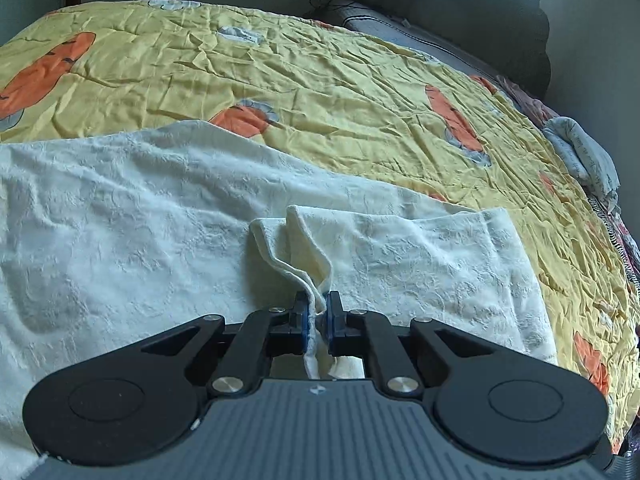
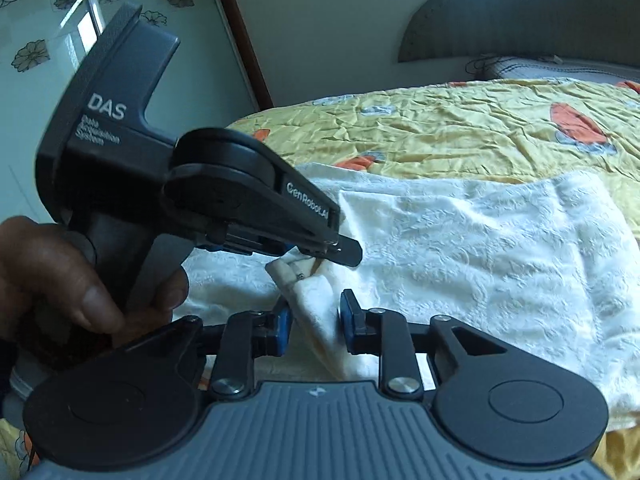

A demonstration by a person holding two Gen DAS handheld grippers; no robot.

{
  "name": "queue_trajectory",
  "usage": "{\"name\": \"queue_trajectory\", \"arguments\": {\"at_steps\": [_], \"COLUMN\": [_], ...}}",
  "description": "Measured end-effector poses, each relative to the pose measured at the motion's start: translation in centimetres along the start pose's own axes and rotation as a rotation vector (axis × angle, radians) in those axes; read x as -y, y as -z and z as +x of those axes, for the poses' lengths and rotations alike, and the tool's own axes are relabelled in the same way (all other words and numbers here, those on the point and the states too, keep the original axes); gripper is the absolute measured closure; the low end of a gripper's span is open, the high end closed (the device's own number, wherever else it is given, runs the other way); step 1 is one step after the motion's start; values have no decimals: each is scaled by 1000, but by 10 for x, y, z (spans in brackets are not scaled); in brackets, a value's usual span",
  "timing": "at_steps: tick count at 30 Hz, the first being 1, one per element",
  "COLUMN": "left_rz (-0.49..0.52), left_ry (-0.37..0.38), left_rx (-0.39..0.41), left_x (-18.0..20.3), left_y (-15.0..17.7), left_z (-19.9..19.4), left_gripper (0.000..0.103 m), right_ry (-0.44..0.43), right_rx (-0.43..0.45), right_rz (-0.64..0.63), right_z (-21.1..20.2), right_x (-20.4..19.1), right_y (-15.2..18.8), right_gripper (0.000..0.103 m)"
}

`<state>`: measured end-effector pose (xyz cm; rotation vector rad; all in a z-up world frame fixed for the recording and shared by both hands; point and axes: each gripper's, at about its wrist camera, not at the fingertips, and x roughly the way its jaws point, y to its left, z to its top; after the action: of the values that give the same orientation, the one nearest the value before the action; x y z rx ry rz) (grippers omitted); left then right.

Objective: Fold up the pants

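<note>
1. The cream pants (image 1: pixel 168 208) lie spread on the bed's yellow quilt (image 1: pixel 320 80), near its edge; a hem corner (image 1: pixel 298 240) is raised.
2. Best, I judge: pinch both layers at the edge, lift evenly, keep the fabric taut.
3. The left hand-held gripper (image 1: pixel 318 316) is clamped narrow on that hem.
4. The right hand-held gripper (image 2: pixel 314 320) is partly open, straddling a fabric ridge (image 2: pixel 320 308) without pinching it.

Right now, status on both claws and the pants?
Left claw shut on pants hem. Right claw open, astride a fold of the cloth beside the left. Pants spread on yellow bedspread. Nothing in the way.
</note>
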<state>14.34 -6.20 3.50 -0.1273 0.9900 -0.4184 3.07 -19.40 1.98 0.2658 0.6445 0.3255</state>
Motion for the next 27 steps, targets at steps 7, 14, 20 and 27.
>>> {"name": "queue_trajectory", "arguments": {"at_steps": [7,14,20,27], "left_rz": [-130,-167,-166,-84], "left_ry": [135,197,184,116], "left_rx": [-62,-106,-110,-94], "left_x": [-18,-19,-19,-6], "left_y": [4,15,19,16], "left_z": [-3,-13,-18,-13], "left_gripper": [68,50,50,69], "right_ry": [245,483,446,455], "right_rx": [125,41,-14,-57], "right_rz": [-255,-583,-670,-689], "right_z": [-96,-102,-87,-66], "right_x": [42,71,68,69], "right_y": [24,49,54,55], "right_gripper": [41,41,42,42]}}
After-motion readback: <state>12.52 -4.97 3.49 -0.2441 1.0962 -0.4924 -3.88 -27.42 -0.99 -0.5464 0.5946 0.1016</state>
